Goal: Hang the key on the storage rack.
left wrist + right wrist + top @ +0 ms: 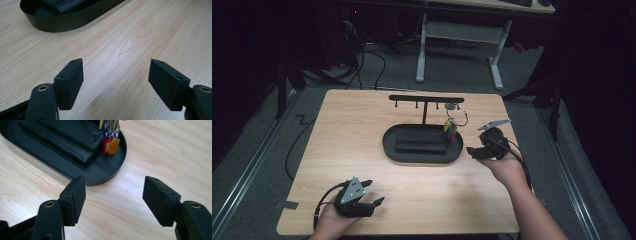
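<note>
Keys (451,128) hang from the right end of the black rack (426,99), with coloured tags dangling over the right end of the oval tray (388,145). In the right gripper view the red and orange tags (110,145) touch the tray floor beside a black wallet (62,137).

Right gripper (474,151) sits just right of the tray, jaws released and empty, nothing between them but bare desk (352,115); the tray rim lies between it and the keys.

Left gripper (371,192) rests near the desk's front left edge, well apart from the tray, jaws spread, holding nothing.

Beyond the desk are a second table's white legs (420,50) and floor cables (362,60).
</note>
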Available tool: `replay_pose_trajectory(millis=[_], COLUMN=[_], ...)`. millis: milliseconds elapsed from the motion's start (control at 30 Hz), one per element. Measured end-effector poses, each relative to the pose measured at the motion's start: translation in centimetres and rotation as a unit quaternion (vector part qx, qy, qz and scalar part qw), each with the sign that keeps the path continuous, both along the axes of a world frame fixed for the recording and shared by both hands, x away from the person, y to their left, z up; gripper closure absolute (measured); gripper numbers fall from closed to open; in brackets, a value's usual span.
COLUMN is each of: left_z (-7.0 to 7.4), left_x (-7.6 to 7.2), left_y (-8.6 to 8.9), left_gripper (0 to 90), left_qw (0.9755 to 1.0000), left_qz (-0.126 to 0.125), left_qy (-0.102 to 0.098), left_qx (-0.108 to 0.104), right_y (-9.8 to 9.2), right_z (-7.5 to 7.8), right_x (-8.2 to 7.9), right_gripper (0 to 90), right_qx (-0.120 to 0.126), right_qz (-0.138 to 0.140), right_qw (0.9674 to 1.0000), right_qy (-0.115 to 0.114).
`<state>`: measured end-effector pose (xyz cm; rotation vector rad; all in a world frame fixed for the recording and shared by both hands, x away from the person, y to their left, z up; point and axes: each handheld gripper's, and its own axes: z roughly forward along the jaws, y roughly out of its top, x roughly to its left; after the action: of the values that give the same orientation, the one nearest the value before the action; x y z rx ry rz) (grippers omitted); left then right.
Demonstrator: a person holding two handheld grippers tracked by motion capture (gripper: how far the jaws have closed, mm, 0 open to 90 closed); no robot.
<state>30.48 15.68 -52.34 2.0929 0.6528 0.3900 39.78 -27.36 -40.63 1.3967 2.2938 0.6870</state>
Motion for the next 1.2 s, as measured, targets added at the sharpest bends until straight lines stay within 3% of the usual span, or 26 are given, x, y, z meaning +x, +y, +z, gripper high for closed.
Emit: replay_pose_trajectory(millis=[167, 200, 533, 767, 933, 1067, 1133, 1200], left_z=[0.0, 0.0, 0.0, 0.0, -0.1, -0.1, 0.0, 0.1], left_x=[-0.1, -0.1, -0.2, -0.6, -0.6, -0.6, -0.6, -0.7], left_y=[0.0, -0.1, -0.1, -0.5, -0.7, -0.8, -0.9, -0.9], left_gripper=[29.0, 29.0, 29.0, 29.1, 29.0, 29.1, 29.1, 29.1], left_qw=[1.0, 1.0, 1.0, 0.9999, 0.9999, 0.9999, 0.9998, 0.9998], left_qz=[-0.002, -0.003, -0.003, -0.009, -0.012, -0.011, -0.01, -0.012], left_qy=[-0.004, -0.004, -0.003, -0.008, -0.01, -0.01, -0.011, -0.014], left_qx=[-0.003, -0.003, -0.006, -0.007, -0.007, -0.009, -0.013, -0.013], right_y=[0.0, -0.1, -0.9, -1.2, -1.6, -2.0, -2.1, -2.1], right_z=[-1.0, -1.3, -4.2, -7.0, -9.3, -11.6, -11.4, -11.3], right_x=[-1.7, -2.1, -6.1, -9.3, -10.9, -13.2, -13.5, -13.7], right_gripper=[34.4, 34.9, 33.4, 32.5, 28.5, 25.7, 21.3, 20.4], right_qx=[0.003, 0.008, 0.052, 0.082, 0.089, 0.081, 0.089, 0.092], right_qz=[0.008, 0.013, 0.005, -0.009, -0.014, -0.015, -0.009, -0.01], right_qw=[0.9999, 0.9996, 0.9964, 0.9906, 0.988, 0.9827, 0.9841, 0.9819], right_qy=[-0.012, -0.024, -0.066, -0.109, -0.125, -0.166, -0.153, -0.165])
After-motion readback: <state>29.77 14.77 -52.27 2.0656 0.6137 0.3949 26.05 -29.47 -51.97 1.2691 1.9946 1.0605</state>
